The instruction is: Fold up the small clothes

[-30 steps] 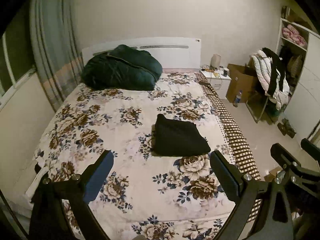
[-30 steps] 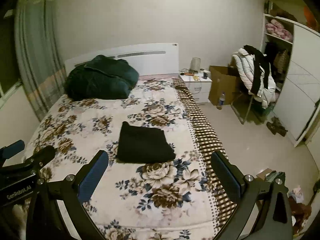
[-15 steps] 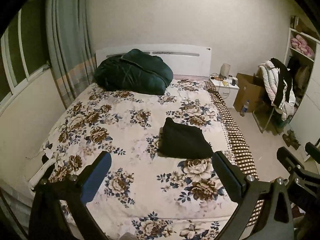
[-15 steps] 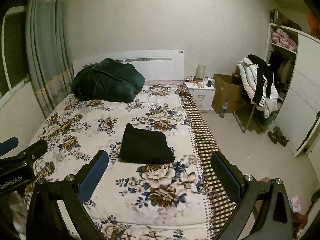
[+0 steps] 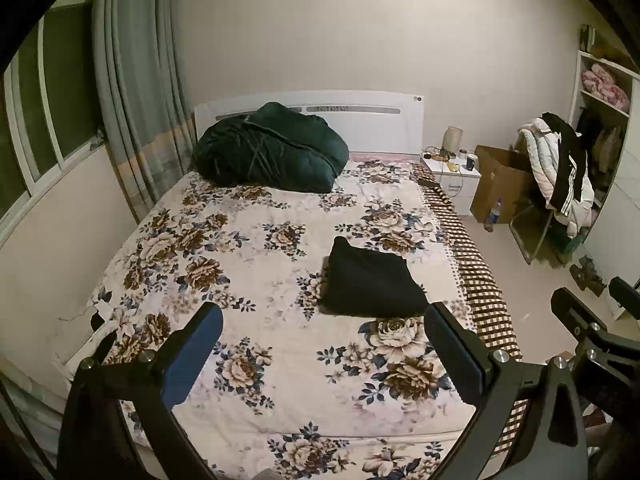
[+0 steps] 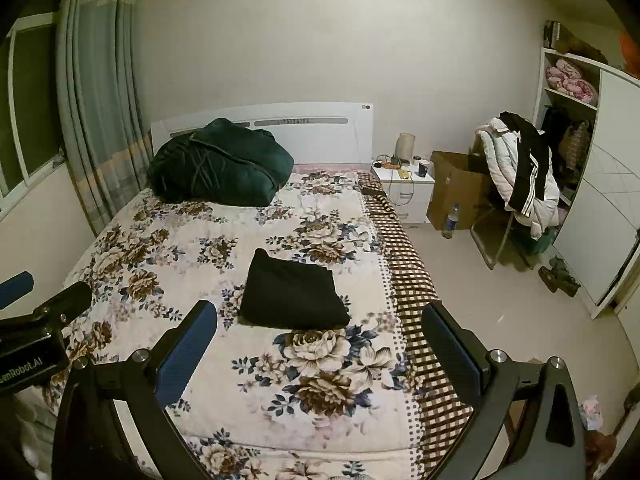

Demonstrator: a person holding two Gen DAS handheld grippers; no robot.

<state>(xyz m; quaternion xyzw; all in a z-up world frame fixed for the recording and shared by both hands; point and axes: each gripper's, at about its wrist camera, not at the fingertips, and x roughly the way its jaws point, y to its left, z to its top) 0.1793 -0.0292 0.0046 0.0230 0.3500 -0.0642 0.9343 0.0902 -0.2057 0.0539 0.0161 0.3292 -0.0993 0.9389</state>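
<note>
A black garment [image 5: 370, 280] lies folded in a flat rectangle on the floral bedspread [image 5: 248, 280], right of the bed's middle; it also shows in the right wrist view [image 6: 292, 292]. My left gripper [image 5: 320, 352] is open and empty, held above the foot of the bed, well short of the garment. My right gripper [image 6: 320, 344] is open and empty too, at about the same distance. The right gripper's body [image 5: 588, 332] shows at the right edge of the left wrist view, and the left gripper's body [image 6: 36, 328] at the left edge of the right wrist view.
A dark green bundled duvet [image 5: 268, 148] lies at the white headboard [image 5: 372, 120]. A white nightstand [image 6: 404, 188], a cardboard box [image 6: 452, 192], a bottle [image 6: 450, 222] and a chair draped with jackets [image 6: 520, 172] stand right of the bed. Curtains [image 5: 136, 100] hang on the left.
Both grippers have drawn back from the bed and risen, so the garment looks smaller and farther. The garment has not moved. Both grippers stayed open.
</note>
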